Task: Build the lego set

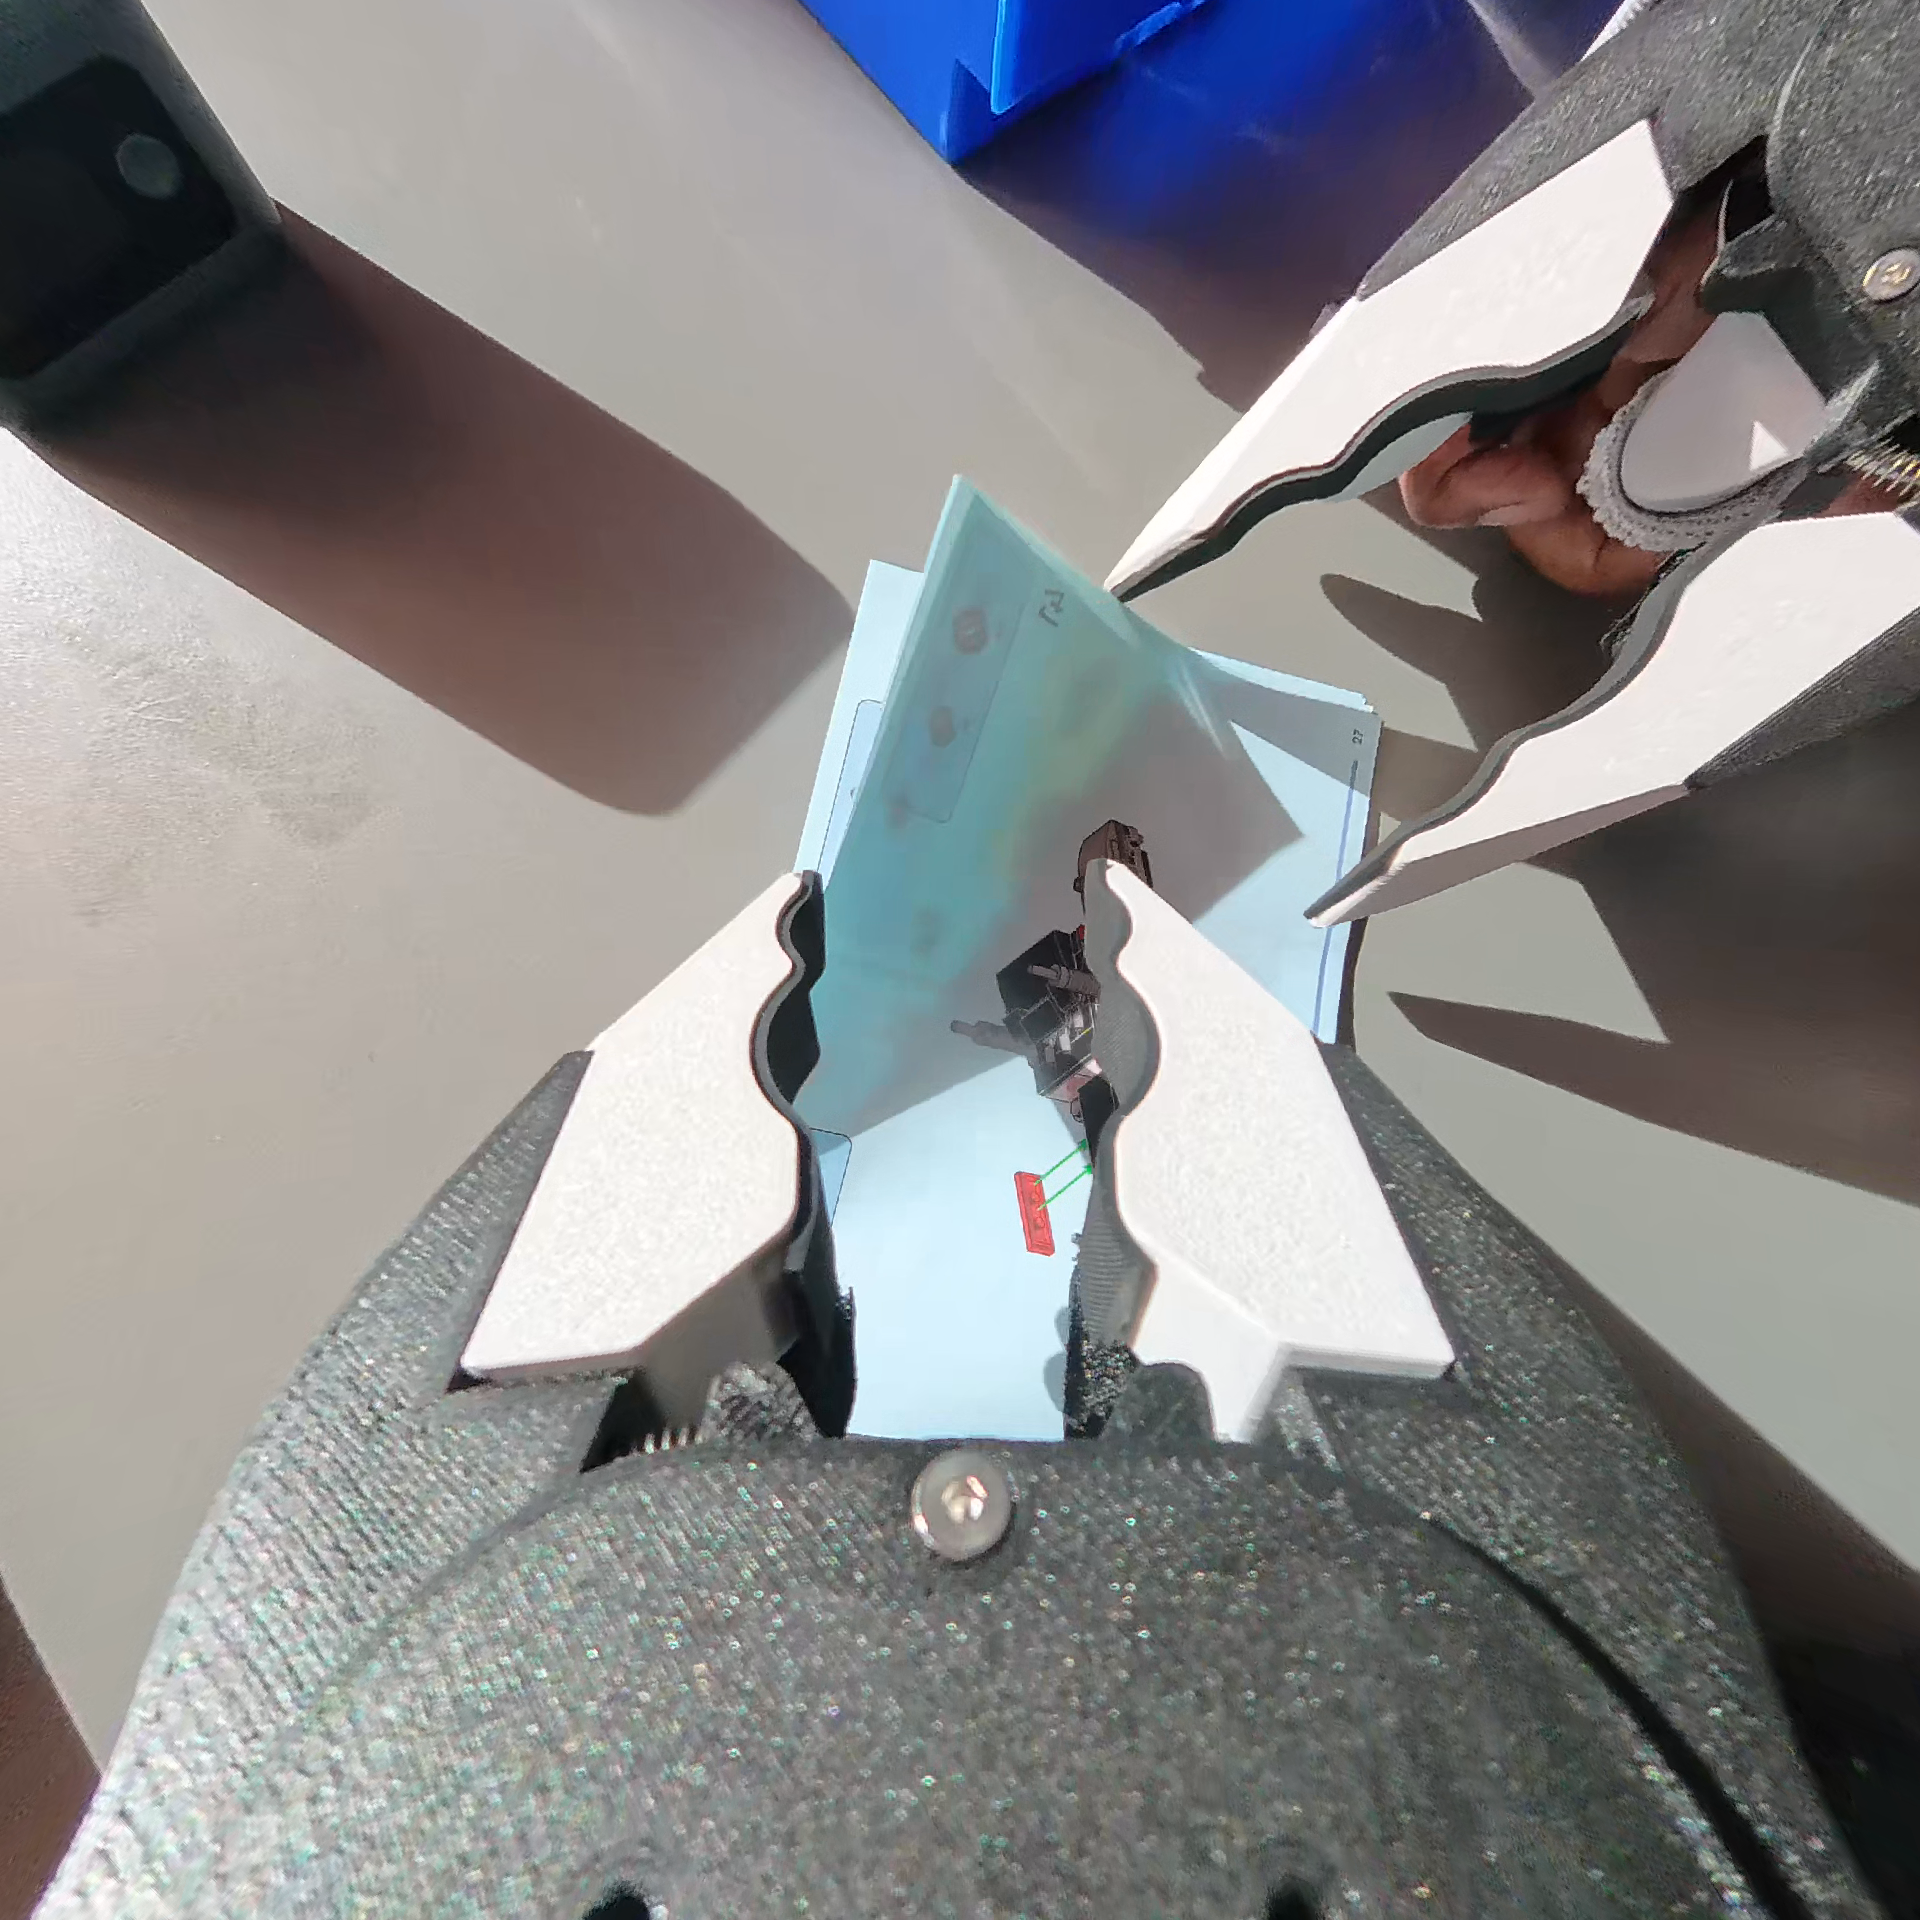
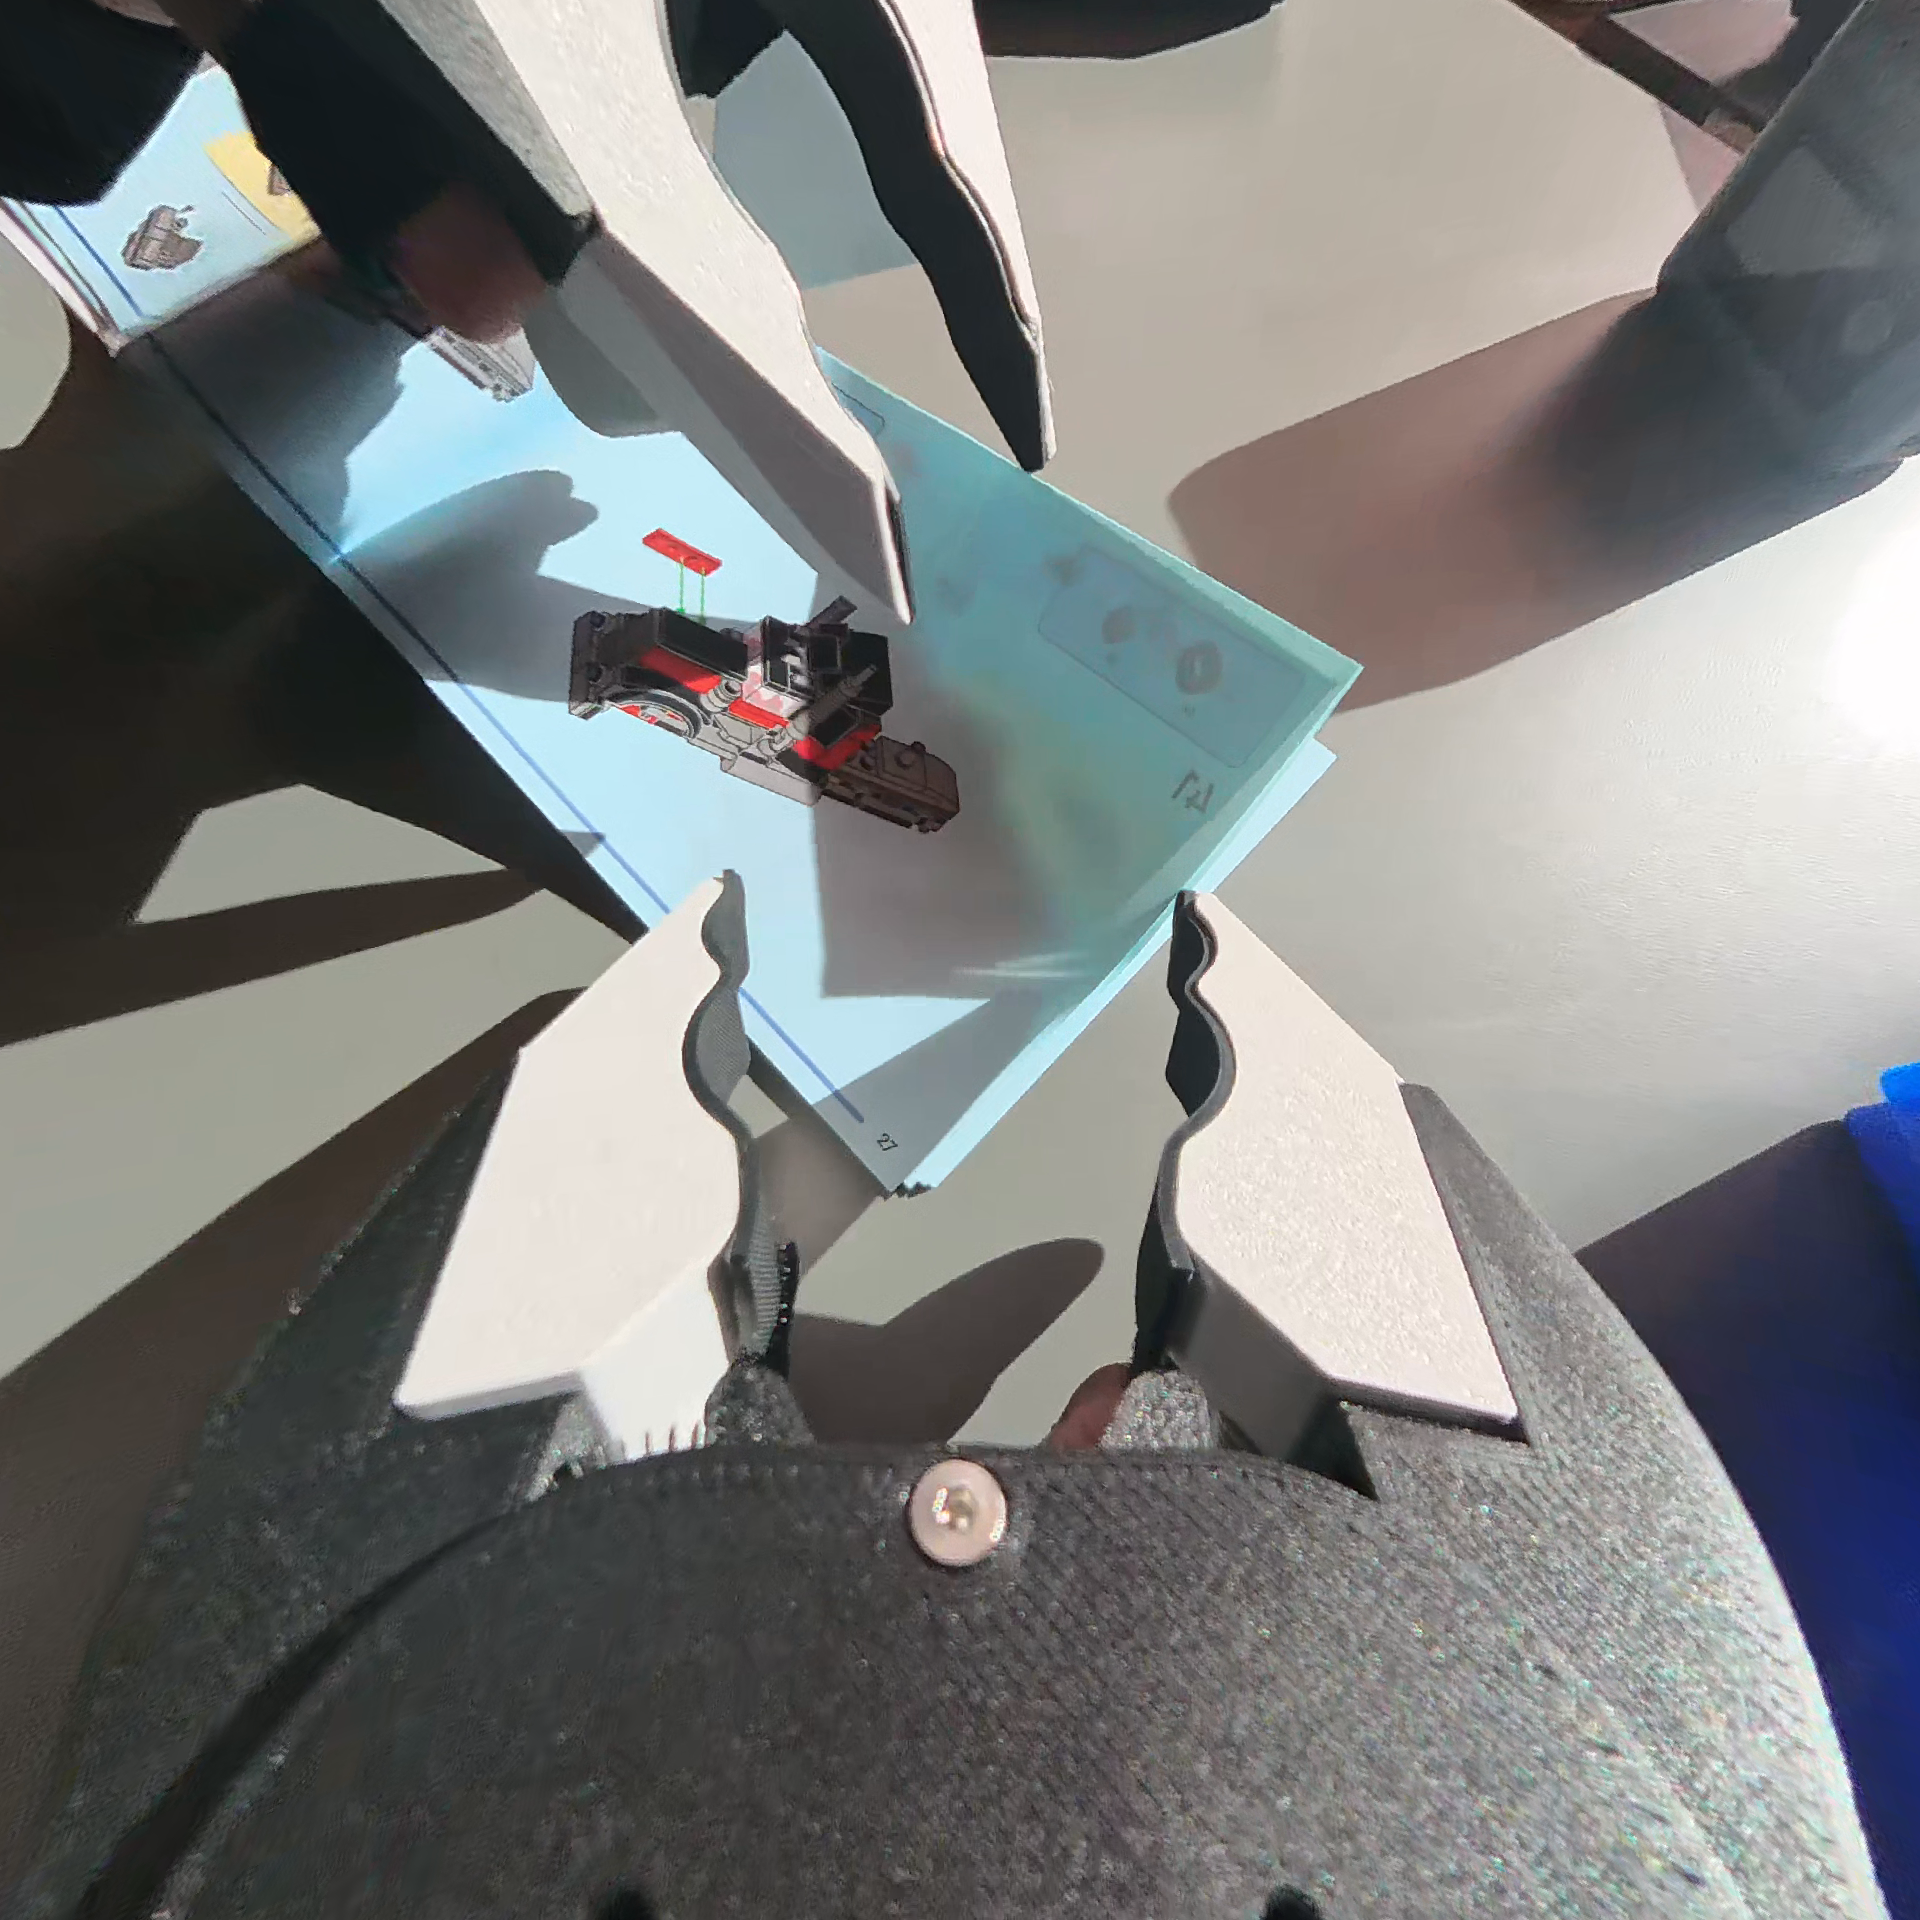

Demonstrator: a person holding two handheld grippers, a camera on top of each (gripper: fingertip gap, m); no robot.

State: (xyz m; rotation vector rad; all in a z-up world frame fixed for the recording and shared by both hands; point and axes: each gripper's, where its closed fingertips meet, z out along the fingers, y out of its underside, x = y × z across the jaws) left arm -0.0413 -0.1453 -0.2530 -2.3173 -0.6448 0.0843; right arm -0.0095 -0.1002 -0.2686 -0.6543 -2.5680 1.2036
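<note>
Left tool (image 1: 951,904): fingers stood parted over the instruction booklet (image 1: 935,1299), gripping nothing; a curled page rose between them.
Right tool (image 2: 956,894): fingers were spread wide, empty, with the booklet's near corner lying between the tips.
Instruction booklet (image 2: 727,831): lay open on the grey desk (image 1: 312,883), centre of both views, pale blue pages, one top page (image 2: 1091,644) lifted and bowed.
Left wrist view only: the right tool (image 1: 1216,748) entered from the upper right of the frame, its upper fingertip (image 1: 1127,577) at the lifted page's edge; part of a hand (image 1: 1507,509) showed behind it.
Right wrist view only: the full printed drawing of a black and red model (image 2: 758,696) on the flat page; the left tool (image 2: 971,540) came down from the top of the frame.
Blue bin (image 1: 1039,62): upper edge of the left view, cut off; its contents could not be seen. A blue sliver (image 2: 1896,1143) showed at the right edge of the right view.
Hard to make out: a dark object (image 1: 94,229) in the upper left of the left view was blurred and cropped. The lifted page's print was faint. Whether the fingertip touched the page could not be told.
Lego parts: no loose bricks showed in either view.
</note>
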